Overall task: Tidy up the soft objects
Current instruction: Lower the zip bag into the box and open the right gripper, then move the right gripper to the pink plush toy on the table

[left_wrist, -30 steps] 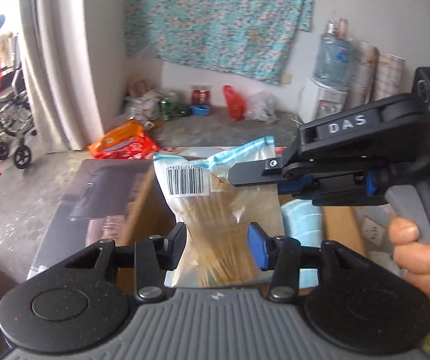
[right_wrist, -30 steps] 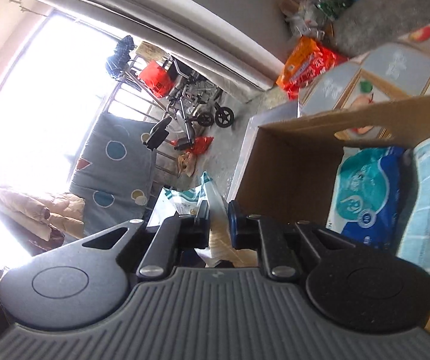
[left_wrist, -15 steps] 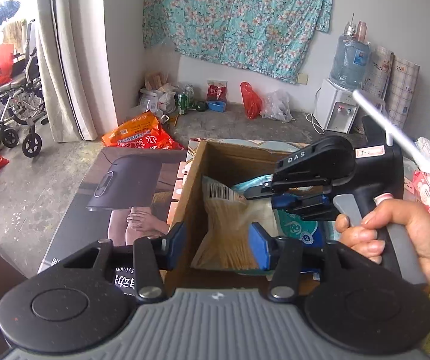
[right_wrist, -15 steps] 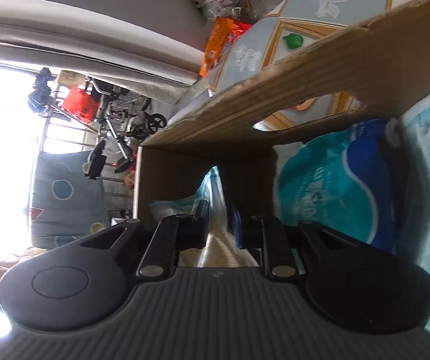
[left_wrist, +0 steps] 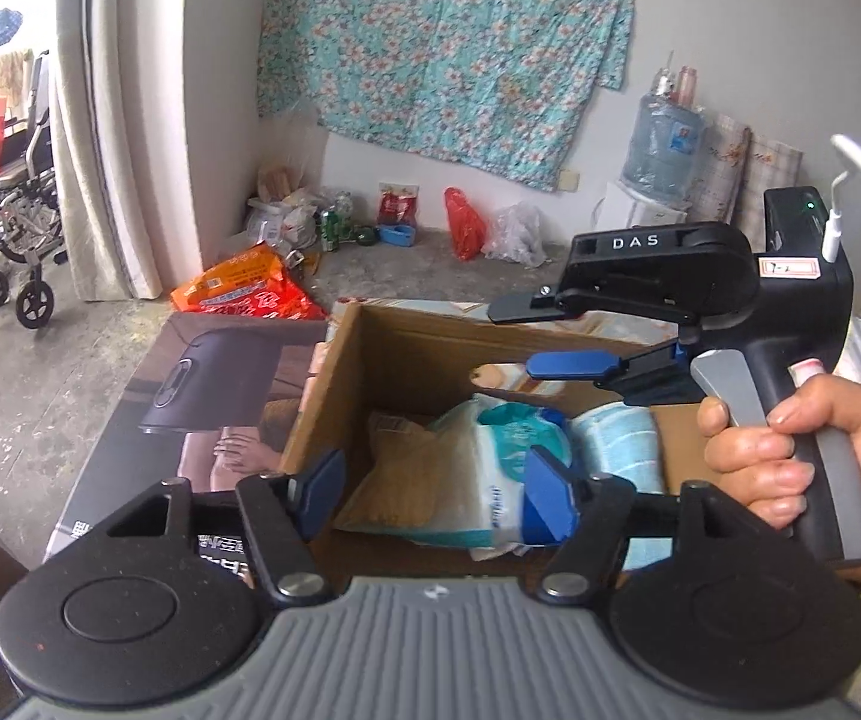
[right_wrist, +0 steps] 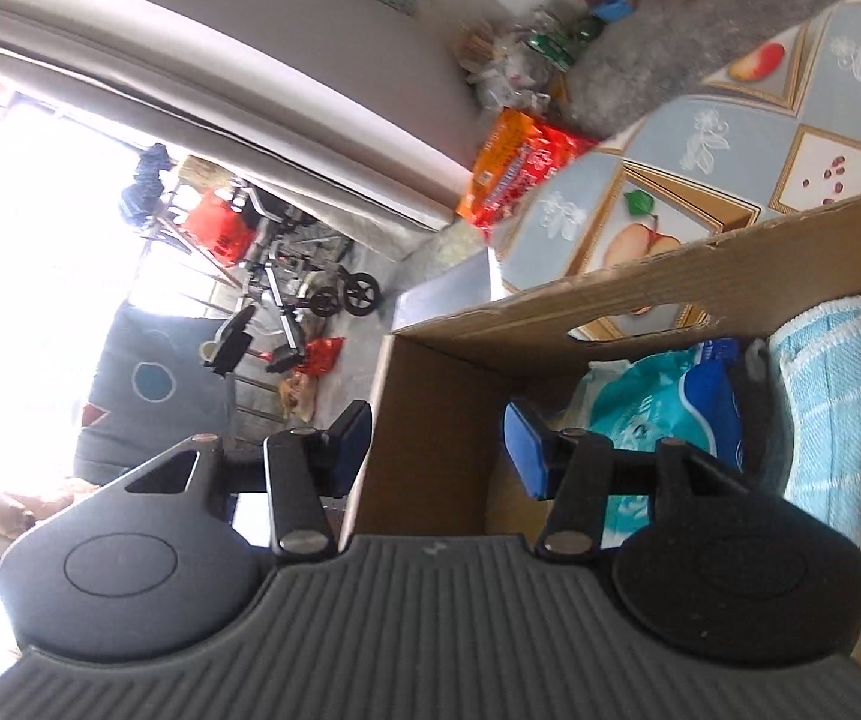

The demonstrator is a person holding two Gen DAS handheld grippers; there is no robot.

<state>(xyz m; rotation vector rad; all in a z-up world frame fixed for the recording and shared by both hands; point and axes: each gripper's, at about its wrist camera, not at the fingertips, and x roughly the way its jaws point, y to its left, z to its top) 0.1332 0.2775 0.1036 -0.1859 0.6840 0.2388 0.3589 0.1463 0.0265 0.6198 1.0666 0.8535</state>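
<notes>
Your left gripper (left_wrist: pixel 433 495) and right gripper (left_wrist: pixel 550 339) were opening, both empty; clear crinkly snack packet (left_wrist: pixel 406 474) lay below, against brown cardboard box's (left_wrist: pixel 370 360) left wall.

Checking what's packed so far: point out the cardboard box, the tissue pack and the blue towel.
cardboard box (left_wrist: pixel 397 360), left wrist view, inner face of the far wall.
tissue pack (right_wrist: pixel 649 399), right wrist view, teal front of the wrapper.
blue towel (right_wrist: pixel 838 396), right wrist view, middle of the folded cloth.

Matt cardboard box (left_wrist: pixel 406 360), glossy plastic packets (left_wrist: pixel 490 468), woven cloth towel (right_wrist: pixel 844 408)
</notes>
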